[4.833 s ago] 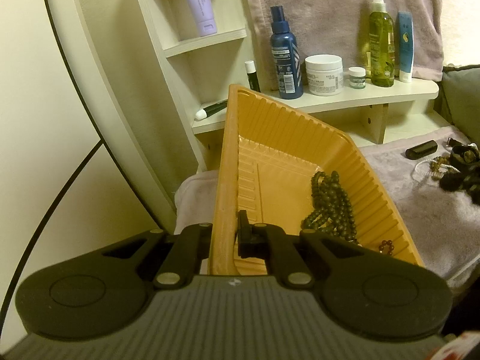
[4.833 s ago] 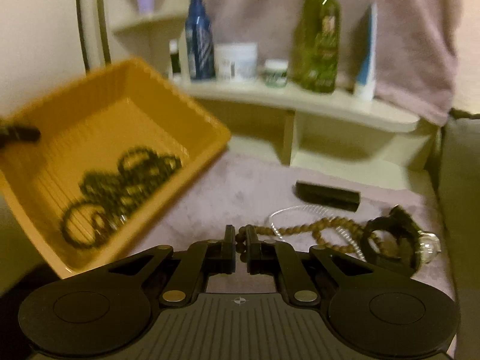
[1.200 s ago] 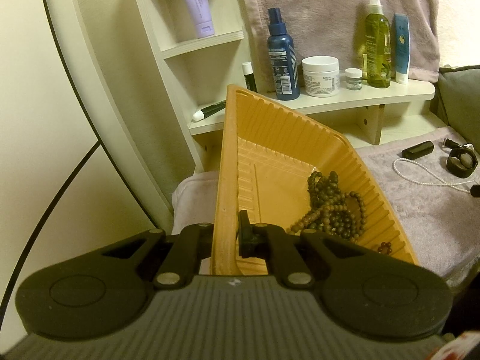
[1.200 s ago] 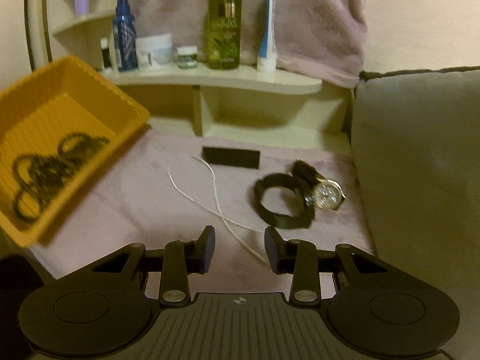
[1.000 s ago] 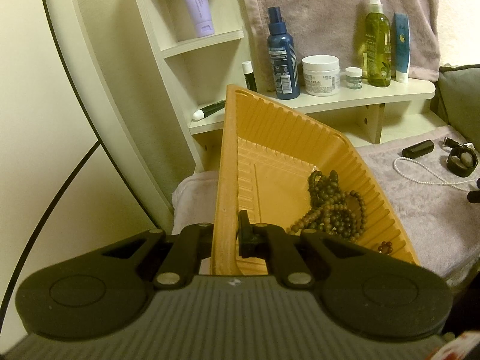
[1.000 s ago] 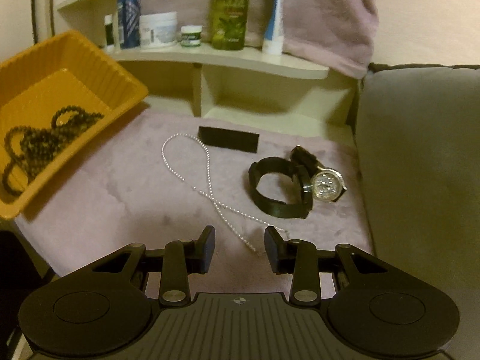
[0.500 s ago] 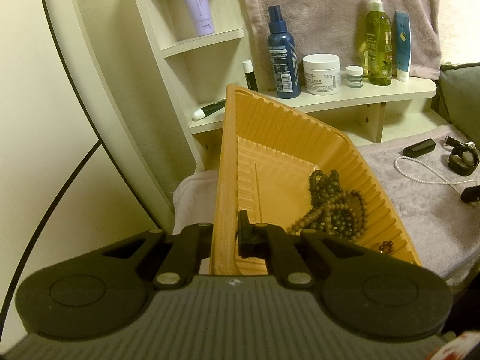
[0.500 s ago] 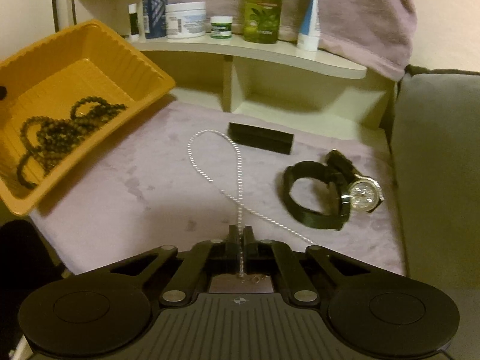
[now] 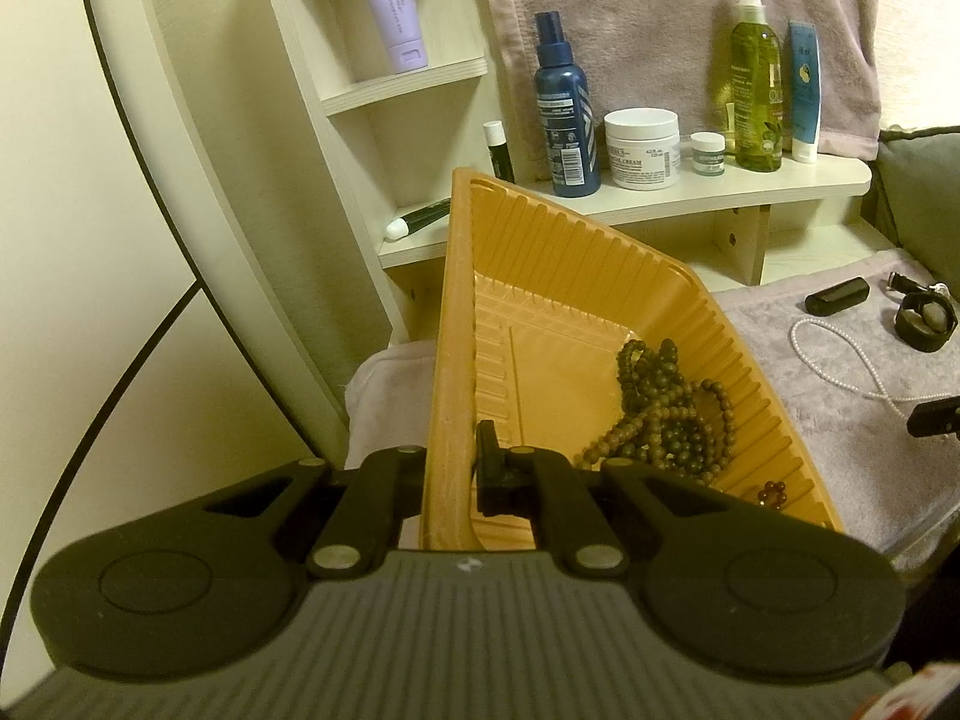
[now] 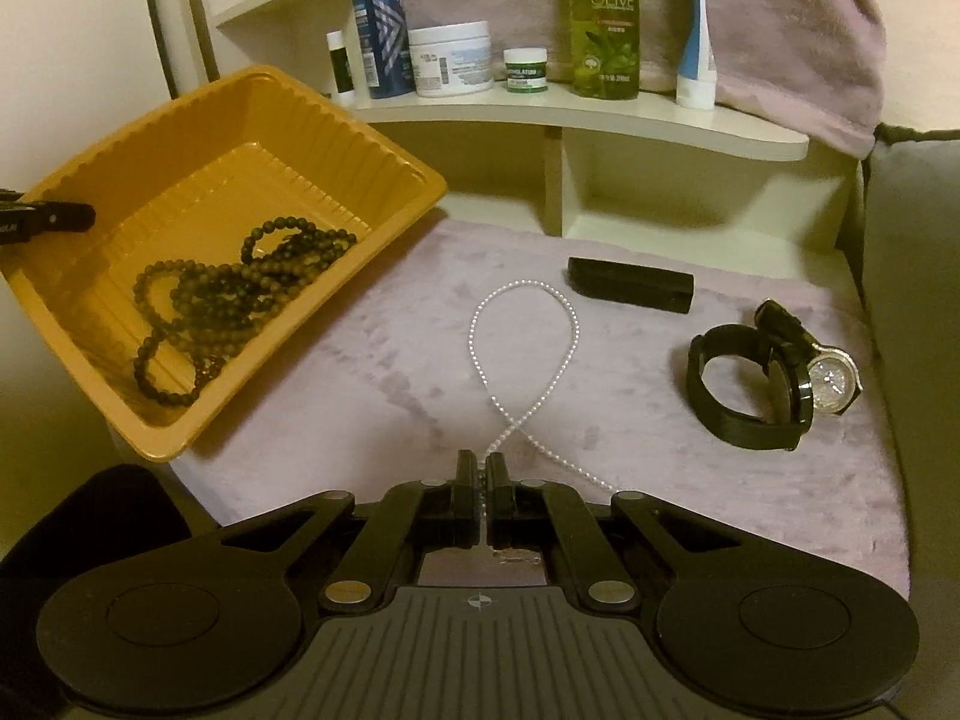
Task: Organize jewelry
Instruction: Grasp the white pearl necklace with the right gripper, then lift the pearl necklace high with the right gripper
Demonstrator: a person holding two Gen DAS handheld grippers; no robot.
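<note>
Our left gripper (image 9: 453, 468) is clamped on the near wall of the orange tray (image 9: 576, 276), holding it tilted with the dark bead bracelets (image 10: 234, 294) heaped inside. Our right gripper (image 10: 482, 480) is pinched on one end of the white pearl strand (image 10: 522, 354), whose loop lies on the lilac cloth-covered surface (image 10: 660, 468), beside the black watch (image 10: 774, 378) and a small black case (image 10: 630, 285).

"OLIVE" on green bottle (image 10: 603, 24)
</note>
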